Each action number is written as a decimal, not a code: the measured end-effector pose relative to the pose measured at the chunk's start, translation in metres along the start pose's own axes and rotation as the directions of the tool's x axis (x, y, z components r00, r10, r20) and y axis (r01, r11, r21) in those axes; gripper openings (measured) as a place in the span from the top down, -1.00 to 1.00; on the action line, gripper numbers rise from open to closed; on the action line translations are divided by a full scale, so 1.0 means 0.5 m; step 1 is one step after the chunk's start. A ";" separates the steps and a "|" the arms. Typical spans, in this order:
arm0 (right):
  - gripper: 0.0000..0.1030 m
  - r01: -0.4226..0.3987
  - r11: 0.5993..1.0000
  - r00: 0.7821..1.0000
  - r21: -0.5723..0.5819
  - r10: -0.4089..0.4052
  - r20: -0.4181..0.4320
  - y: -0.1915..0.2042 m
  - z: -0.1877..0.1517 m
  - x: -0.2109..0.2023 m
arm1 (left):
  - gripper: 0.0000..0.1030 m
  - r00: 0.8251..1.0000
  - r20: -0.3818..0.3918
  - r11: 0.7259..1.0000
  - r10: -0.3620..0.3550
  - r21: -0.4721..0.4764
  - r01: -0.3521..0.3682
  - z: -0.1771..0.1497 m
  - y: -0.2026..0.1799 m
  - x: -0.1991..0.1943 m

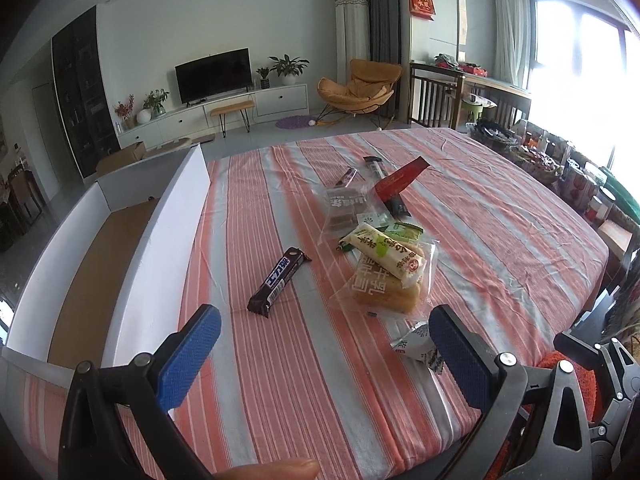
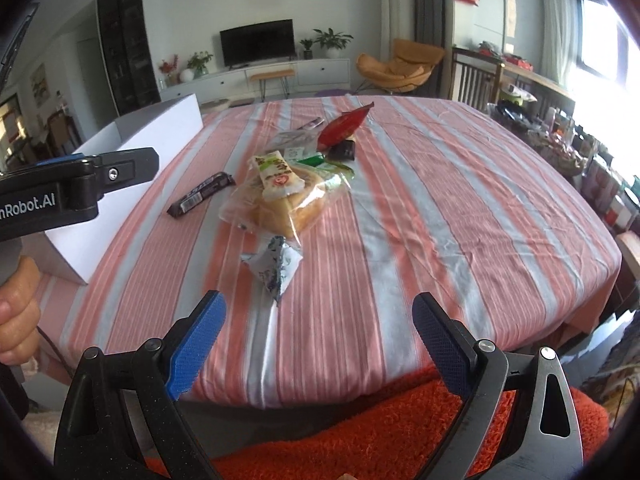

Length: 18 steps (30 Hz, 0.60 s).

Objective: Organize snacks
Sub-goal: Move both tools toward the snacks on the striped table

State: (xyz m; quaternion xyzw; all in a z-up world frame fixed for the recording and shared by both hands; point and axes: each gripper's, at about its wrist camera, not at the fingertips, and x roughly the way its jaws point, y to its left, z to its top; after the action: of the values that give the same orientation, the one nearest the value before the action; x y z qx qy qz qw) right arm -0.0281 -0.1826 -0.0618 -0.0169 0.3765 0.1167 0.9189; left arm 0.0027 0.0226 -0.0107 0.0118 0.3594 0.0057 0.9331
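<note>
The left gripper (image 1: 325,354) is hanging with its blue pads (image 1: 188,356) spread wide and holding nothing, and the right gripper (image 2: 319,342) is gaping the same way, empty, at the bottom of its frame. Just above the right gripper's gap, a small crinkled white packet (image 2: 274,266) is lying alone on the striped tablecloth (image 2: 440,220). Further up, the bread bag (image 2: 280,204) is sitting with a cream wafer pack (image 2: 276,176) across it; both are looking light and soft, so a gentle pinch at a sealed end seems wisest. Left of centre in the left view, the dark chocolate bar (image 1: 278,282) is lying flat, its long axis running from lower left to upper right; it is probably stiff, best taken across its middle. The white box (image 1: 132,248) is standing at the left edge
</note>
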 end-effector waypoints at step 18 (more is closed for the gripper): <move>-0.86 0.037 0.998 0.999 0.051 -0.038 0.029 -0.025 -0.003 -0.007 | -1.00 1.000 -0.018 1.000 0.005 0.022 -0.005 -0.019 -0.004 0.014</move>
State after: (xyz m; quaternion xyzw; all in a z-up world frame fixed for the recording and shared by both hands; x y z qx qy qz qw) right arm -0.0288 -0.1954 -0.0614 0.0009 0.3651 0.0902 0.9266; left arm 0.0016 0.0210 -0.0223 0.0230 0.3680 0.0040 0.9295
